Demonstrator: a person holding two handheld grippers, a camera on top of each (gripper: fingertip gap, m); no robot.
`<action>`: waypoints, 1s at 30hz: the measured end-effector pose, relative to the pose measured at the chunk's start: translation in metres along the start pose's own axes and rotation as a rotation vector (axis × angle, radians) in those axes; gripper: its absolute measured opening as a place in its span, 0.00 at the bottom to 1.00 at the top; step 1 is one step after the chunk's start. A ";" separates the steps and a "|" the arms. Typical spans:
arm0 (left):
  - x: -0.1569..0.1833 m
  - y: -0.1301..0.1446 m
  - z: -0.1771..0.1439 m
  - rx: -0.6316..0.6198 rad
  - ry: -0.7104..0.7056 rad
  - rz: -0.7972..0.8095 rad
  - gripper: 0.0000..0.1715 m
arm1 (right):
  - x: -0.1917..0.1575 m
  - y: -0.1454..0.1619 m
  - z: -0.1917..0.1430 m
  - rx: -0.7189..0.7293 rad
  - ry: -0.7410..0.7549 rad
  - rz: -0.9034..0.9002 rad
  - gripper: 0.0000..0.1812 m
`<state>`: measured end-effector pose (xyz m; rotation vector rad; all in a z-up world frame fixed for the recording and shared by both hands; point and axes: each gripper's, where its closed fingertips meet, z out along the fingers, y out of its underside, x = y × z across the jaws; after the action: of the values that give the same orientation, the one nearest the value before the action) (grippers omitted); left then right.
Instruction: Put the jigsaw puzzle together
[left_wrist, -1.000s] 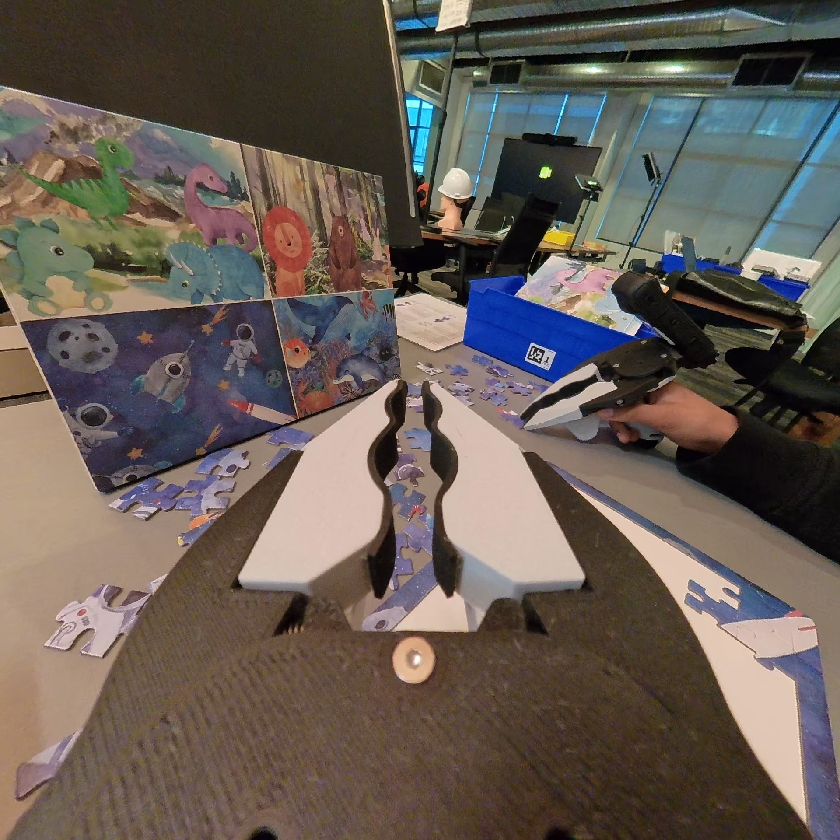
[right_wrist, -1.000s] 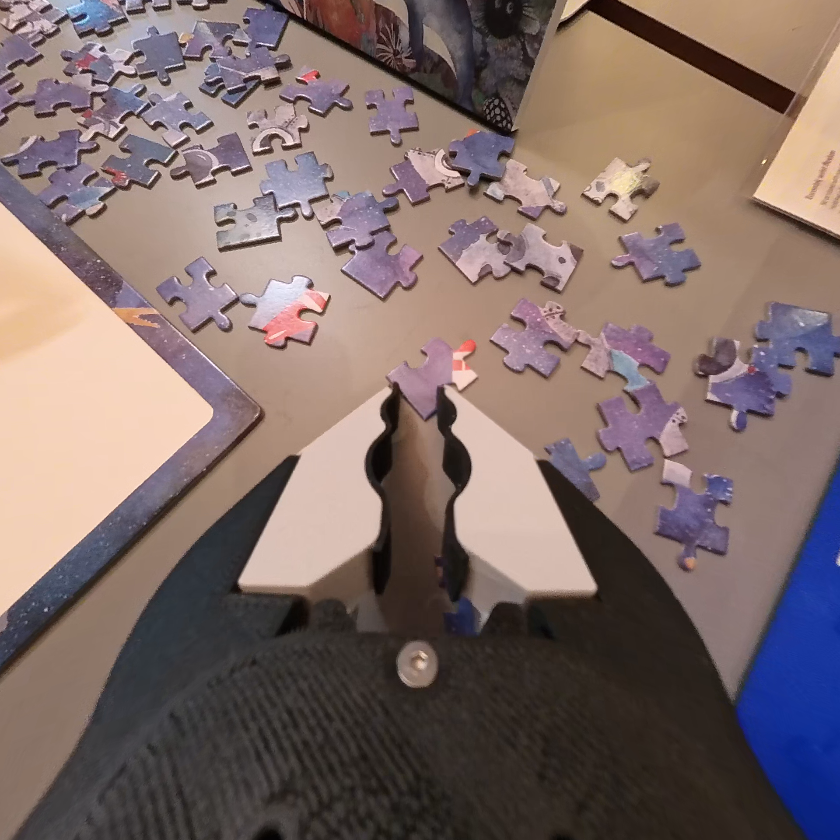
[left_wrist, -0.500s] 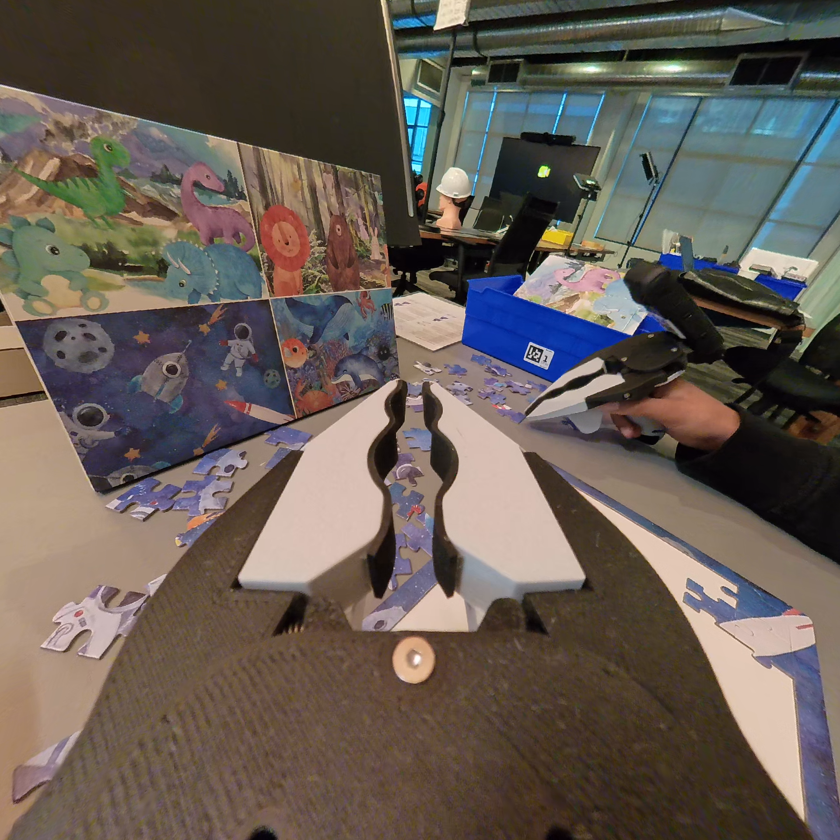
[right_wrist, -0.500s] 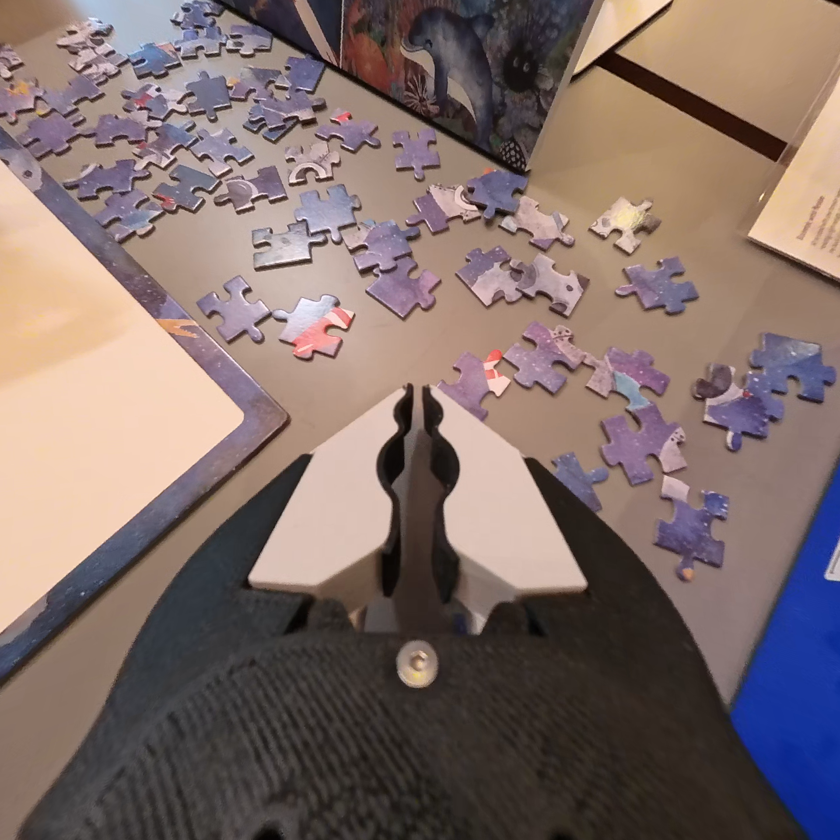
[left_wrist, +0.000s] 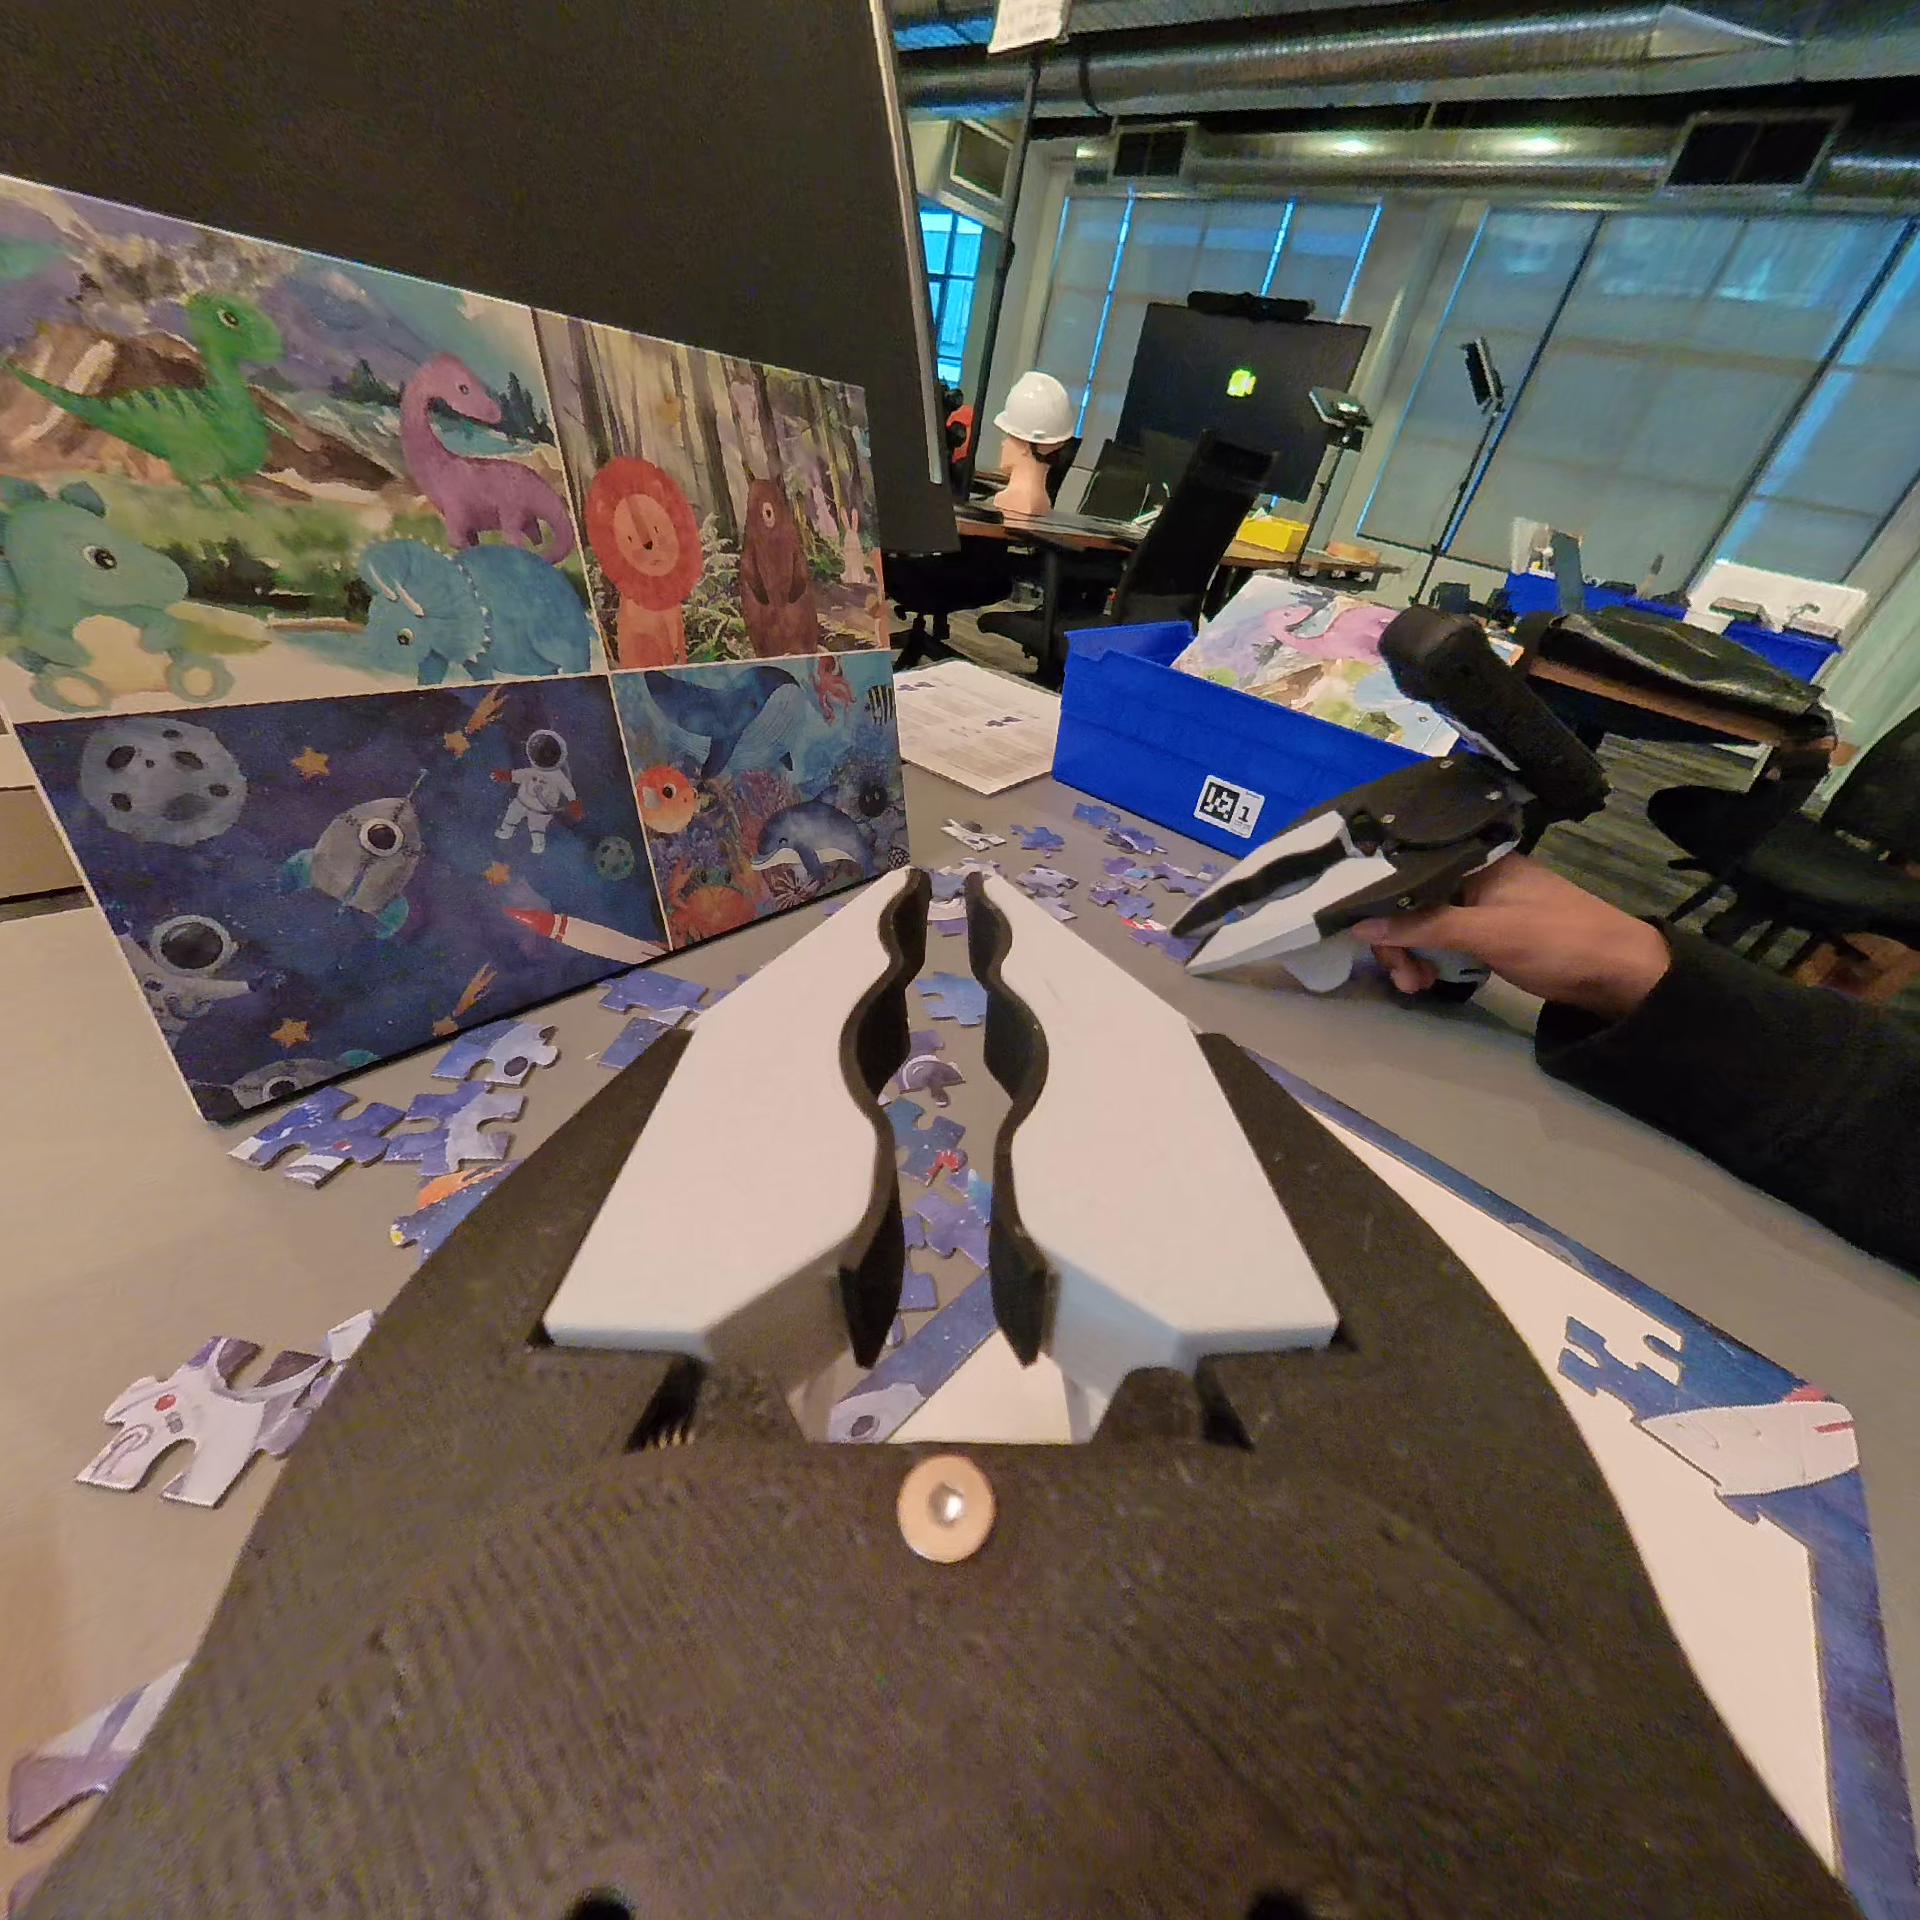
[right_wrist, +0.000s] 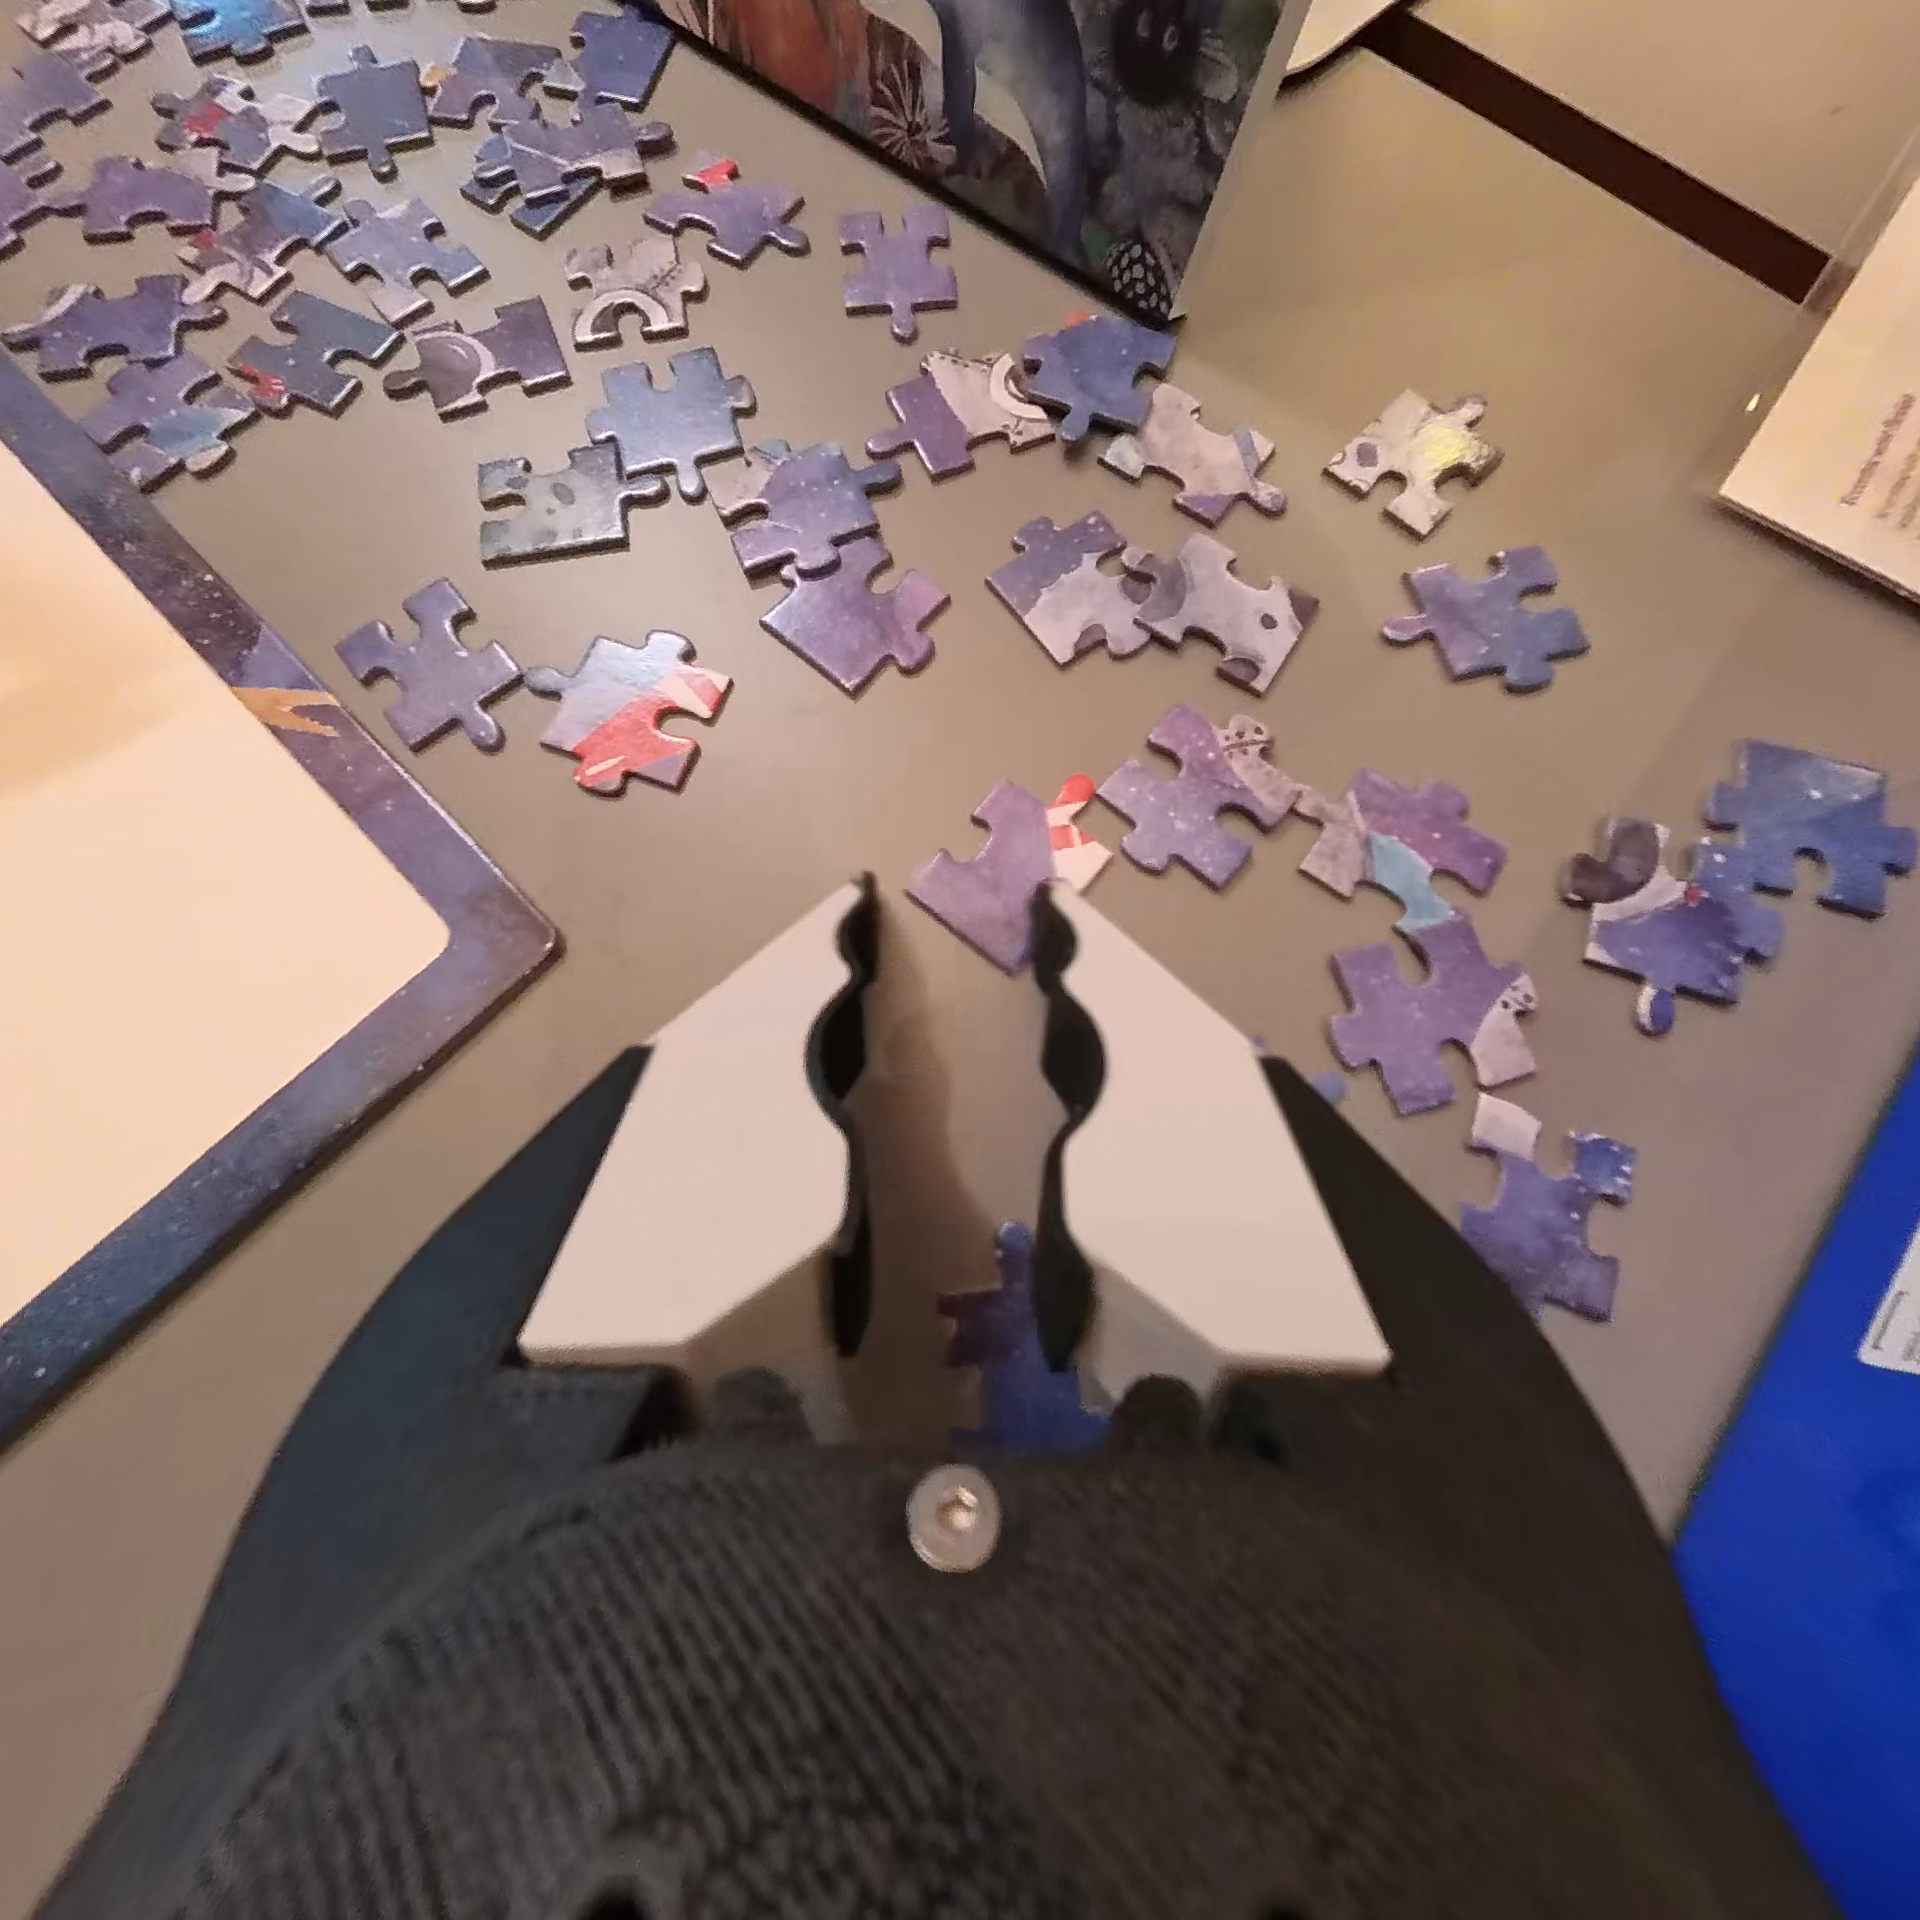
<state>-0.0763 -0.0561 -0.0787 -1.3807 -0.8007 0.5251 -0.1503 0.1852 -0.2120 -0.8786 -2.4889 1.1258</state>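
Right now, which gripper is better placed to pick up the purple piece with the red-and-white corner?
Right. The right gripper is open with its tips at the purple piece with the red-and-white corner. The left gripper hovers over the puzzle tray, farther off.

The flat purple cardboard puzzle pieces (right_wrist: 852, 613) carry a slight sheen; the grey table top (right_wrist: 1351, 312) is smooth and matt. The right gripper (right_wrist: 951, 904) has smooth pale-grey plastic fingers (right_wrist: 1174, 1143) in a ribbed black printed body. The blue plastic bin (left_wrist: 1164, 717) at far right is glossy.
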 end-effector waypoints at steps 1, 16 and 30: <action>0.000 0.000 0.000 0.000 0.001 -0.003 0.03 | -0.002 0.000 0.000 0.000 -0.012 -0.007 0.10; 0.001 0.001 0.001 -0.004 0.012 -0.012 0.04 | -0.009 -0.009 -0.016 0.057 -0.021 -0.058 0.00; 0.003 0.003 0.002 -0.011 0.020 -0.019 0.04 | 0.000 -0.003 0.004 -0.002 -0.052 -0.041 0.27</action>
<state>-0.0761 -0.0523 -0.0809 -1.3856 -0.8008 0.4914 -0.1536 0.1814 -0.2125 -0.8045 -2.5381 1.1473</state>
